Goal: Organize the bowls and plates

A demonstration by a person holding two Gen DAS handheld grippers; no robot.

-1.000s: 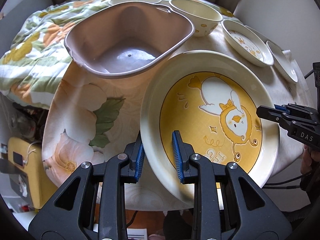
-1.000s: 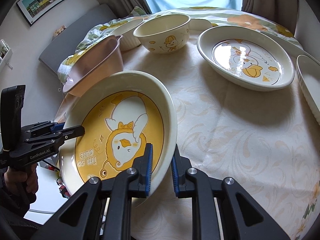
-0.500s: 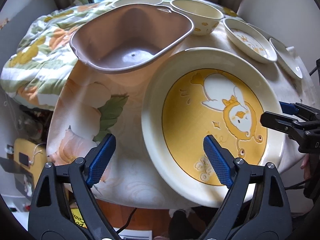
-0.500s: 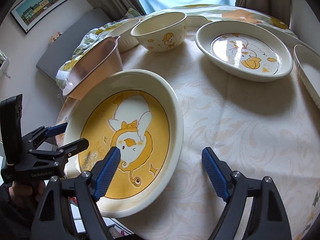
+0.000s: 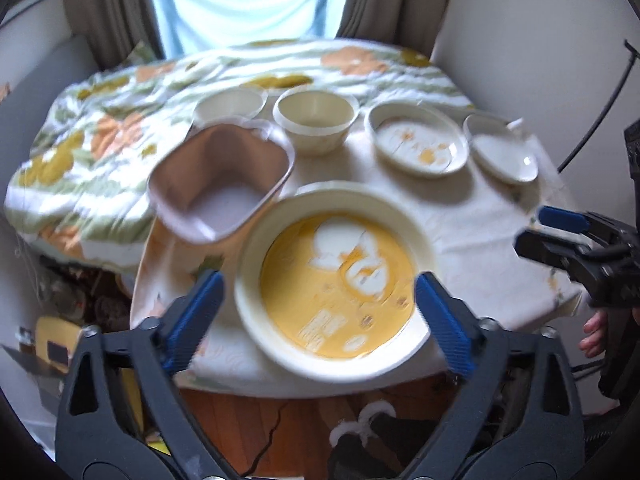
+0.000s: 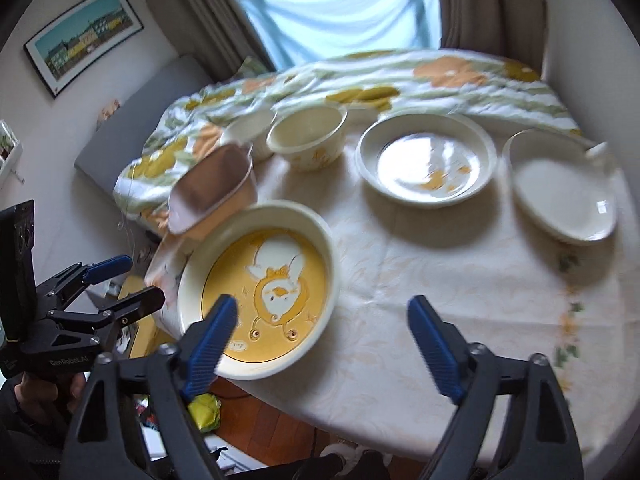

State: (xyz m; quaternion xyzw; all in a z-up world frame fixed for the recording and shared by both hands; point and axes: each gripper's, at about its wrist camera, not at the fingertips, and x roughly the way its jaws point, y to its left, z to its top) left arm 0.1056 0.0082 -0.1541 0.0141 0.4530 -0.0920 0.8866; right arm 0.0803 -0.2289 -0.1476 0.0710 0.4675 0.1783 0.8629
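Both grippers are spread wide with nothing between the pads. We see the left gripper low in its own view, blue pads either side of the yellow duck plate but not touching it. The right gripper sits low centre in its view, left pad over the plate's near rim in the picture, right pad over bare tablecloth; contact with the rim we can't tell, the frame is blurred.

The yellow duck plate lies flat at the near left edge of the round table, rim slightly overhanging the edge in the left wrist view. Just beyond it, up and left, is the pinkish square basin, touching or just beside the plate's rim; we can't tell which. Behind the basin: a ribbed white bowl, and right of that a cream duck bowl. Further right a shallow white duck plate, then a plain white plate at the right edge of the table. These four are apart from each other in a loose row across the upper middle of the frame.

In the right wrist view the left gripper shows at lower left, jaws apart, held by a hand. A floral quilt lies behind the table, a framed picture upper left.
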